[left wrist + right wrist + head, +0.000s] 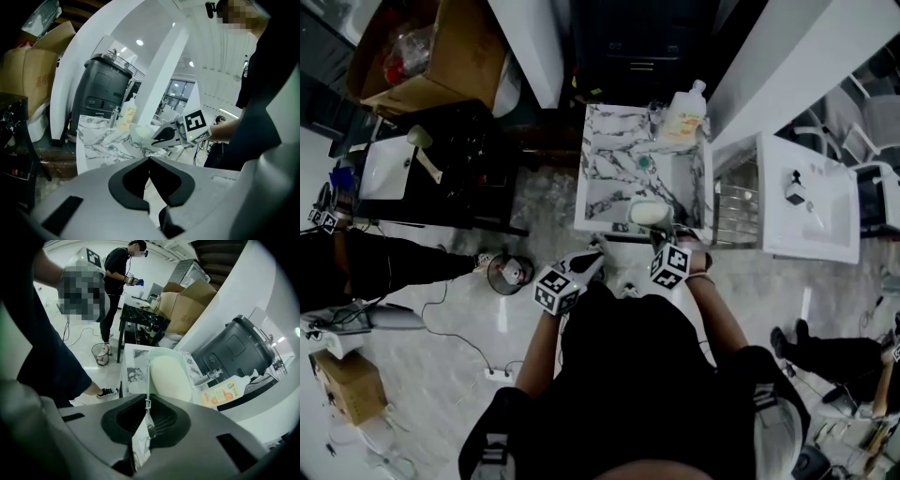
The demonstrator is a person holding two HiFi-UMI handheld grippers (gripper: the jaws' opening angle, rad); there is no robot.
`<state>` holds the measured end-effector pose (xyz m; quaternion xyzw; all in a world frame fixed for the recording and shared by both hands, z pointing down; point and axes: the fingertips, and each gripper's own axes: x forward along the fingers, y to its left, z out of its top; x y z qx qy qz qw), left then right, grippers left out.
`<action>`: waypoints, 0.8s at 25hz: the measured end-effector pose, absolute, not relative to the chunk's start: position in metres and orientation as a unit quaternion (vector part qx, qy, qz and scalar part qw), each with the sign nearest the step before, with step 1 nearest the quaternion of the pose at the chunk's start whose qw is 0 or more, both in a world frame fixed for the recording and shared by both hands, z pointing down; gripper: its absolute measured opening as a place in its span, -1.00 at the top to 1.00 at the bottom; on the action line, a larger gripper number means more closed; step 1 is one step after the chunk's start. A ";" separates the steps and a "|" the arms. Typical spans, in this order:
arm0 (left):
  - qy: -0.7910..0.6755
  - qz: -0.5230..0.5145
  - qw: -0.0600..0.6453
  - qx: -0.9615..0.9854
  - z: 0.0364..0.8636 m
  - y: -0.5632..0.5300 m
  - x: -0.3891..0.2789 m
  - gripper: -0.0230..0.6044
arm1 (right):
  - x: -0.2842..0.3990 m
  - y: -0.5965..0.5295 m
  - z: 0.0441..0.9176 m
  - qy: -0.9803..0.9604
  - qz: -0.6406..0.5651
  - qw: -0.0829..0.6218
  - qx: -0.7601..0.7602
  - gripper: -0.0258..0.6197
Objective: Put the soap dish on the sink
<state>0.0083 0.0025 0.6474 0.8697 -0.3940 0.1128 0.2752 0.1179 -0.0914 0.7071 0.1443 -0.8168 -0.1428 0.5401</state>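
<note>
Head view: the dish was at the near edge of the marbled sink, with the right gripper on it and the left gripper just beside. A bottle stood at the sink's far right corner.

Left gripper view: the left gripper had its jaws pressed together, holding nothing.

Right gripper view: the right gripper pinched the rim of the dish over the sink.

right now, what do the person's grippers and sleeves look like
The left gripper and right gripper are pale grey moulded shells with black pads lining the jaws. Each carries a white cube printed with black square markers. The person wears a dark short-sleeved top.
</note>
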 end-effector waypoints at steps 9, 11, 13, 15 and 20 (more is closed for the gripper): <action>-0.356 0.112 0.277 0.886 0.653 -0.044 -0.021 0.93 | 0.091 -0.127 0.708 -0.802 -0.139 0.556 0.166 0.87; -0.348 0.111 0.279 0.888 0.654 -0.051 -0.026 0.93 | 0.087 -0.132 0.709 -0.798 -0.142 0.561 0.169 0.87; -0.340 0.112 0.279 0.891 0.654 -0.059 -0.031 0.93 | 0.083 -0.138 0.710 -0.795 -0.142 0.564 0.173 0.87; -0.333 0.113 0.277 0.894 0.653 -0.068 -0.035 0.93 | 0.078 -0.145 0.710 -0.793 -0.140 0.565 0.179 0.87; -0.312 0.119 0.270 0.903 0.653 -0.094 -0.046 0.93 | 0.069 -0.162 0.714 -0.786 -0.139 0.569 0.200 0.87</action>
